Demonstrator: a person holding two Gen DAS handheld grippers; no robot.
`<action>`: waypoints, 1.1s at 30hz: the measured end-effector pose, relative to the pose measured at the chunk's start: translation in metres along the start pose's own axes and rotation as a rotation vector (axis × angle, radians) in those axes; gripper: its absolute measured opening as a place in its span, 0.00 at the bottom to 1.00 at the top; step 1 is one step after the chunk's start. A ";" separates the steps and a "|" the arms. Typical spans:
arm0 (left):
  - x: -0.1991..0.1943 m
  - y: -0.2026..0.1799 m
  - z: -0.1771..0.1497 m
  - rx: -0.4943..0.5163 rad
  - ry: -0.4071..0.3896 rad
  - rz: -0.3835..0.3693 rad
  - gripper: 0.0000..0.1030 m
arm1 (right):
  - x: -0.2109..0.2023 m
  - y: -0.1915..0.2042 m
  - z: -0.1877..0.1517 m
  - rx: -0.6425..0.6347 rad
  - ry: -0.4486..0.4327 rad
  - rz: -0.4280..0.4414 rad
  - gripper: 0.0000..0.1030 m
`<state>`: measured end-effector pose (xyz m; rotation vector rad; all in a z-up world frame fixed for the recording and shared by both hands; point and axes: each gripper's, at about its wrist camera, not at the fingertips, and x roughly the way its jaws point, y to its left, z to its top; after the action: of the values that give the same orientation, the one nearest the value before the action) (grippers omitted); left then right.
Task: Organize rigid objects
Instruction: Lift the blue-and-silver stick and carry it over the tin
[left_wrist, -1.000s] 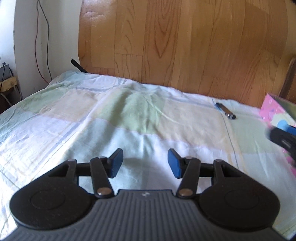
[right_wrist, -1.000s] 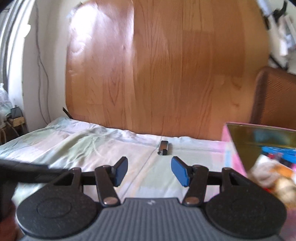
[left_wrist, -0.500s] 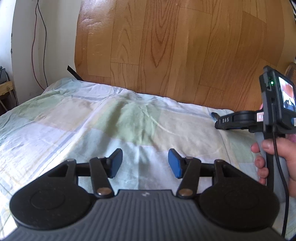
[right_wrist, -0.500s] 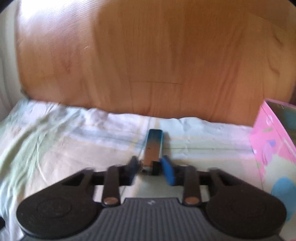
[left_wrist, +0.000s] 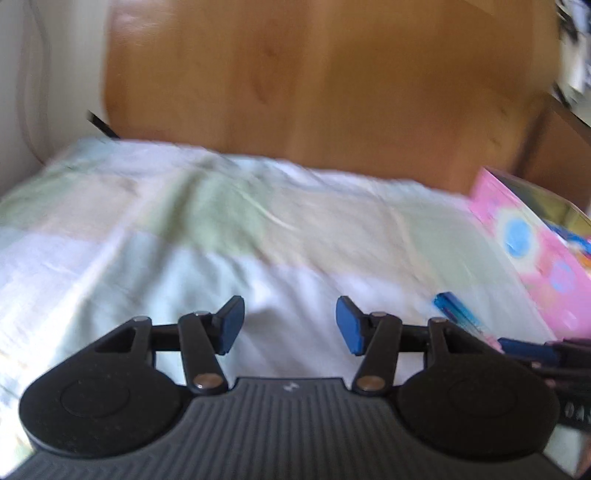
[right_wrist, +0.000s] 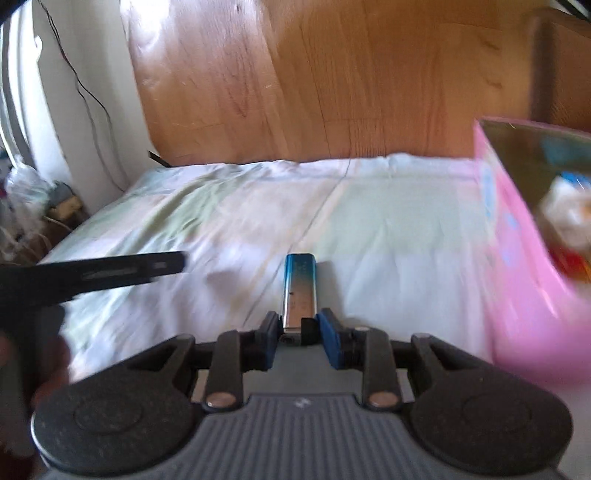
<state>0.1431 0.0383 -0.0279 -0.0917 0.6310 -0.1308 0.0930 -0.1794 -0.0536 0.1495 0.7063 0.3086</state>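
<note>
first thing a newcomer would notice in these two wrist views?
Probably the right gripper, shut on the near end of a slim blue-and-silver lighter-like stick that points away over the pale checked bedsheet. Next, the bright pink box at the sheet's right edge, open-topped with blurred items inside. In the left wrist view, the left gripper is open with nothing between its pads.

Your right gripper (right_wrist: 298, 339) has closed on the blue-and-silver lighter (right_wrist: 300, 291), taken it off its spot near the headboard and carried it closer to the pink box (right_wrist: 517, 258), within your left camera's sight.
</note>
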 end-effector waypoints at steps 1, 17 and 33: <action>-0.003 -0.006 -0.003 -0.006 0.029 -0.042 0.55 | -0.010 -0.003 -0.006 0.027 -0.001 0.018 0.24; -0.029 -0.090 -0.026 -0.056 0.226 -0.173 0.61 | -0.048 -0.066 -0.046 0.426 -0.068 0.259 0.25; -0.030 -0.097 -0.024 -0.195 0.301 -0.275 0.60 | -0.062 -0.068 -0.053 0.357 -0.111 0.279 0.25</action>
<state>0.0963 -0.0543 -0.0173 -0.3530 0.9292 -0.3533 0.0291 -0.2629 -0.0713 0.6035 0.6258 0.4352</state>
